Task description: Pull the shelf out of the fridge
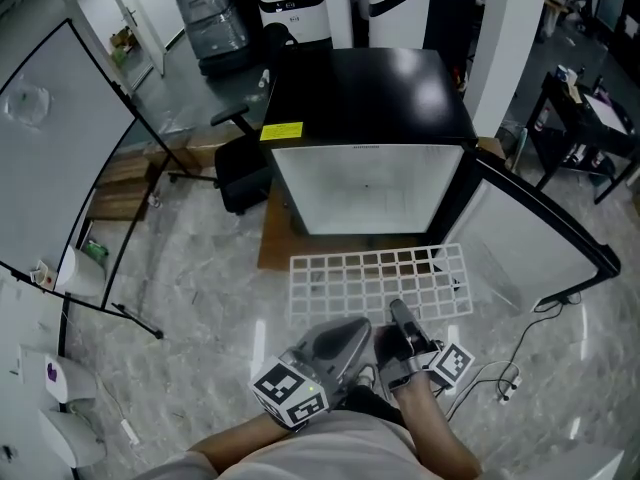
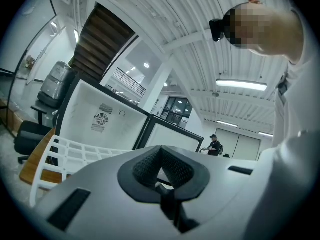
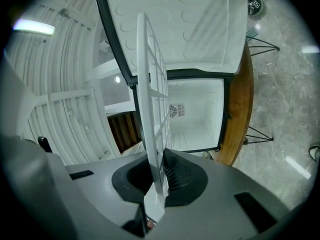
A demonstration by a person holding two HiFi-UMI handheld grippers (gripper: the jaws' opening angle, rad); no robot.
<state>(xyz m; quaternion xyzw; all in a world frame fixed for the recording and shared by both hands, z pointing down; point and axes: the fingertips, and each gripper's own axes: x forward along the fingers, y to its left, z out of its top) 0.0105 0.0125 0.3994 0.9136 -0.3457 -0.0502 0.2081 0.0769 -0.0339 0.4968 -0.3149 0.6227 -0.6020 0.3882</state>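
Nearest, the right gripper (image 3: 154, 184) clamps the wire shelf (image 1: 375, 278) by its near edge, clear of the open fridge (image 1: 365, 183). The left gripper (image 2: 162, 176) is closed and empty. The pull looks done; next it needs a steady carry.

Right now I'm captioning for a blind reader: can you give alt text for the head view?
The right gripper clamps the near edge of a white grid shelf, held flat in front of the open black fridge. The left gripper sits beside it.
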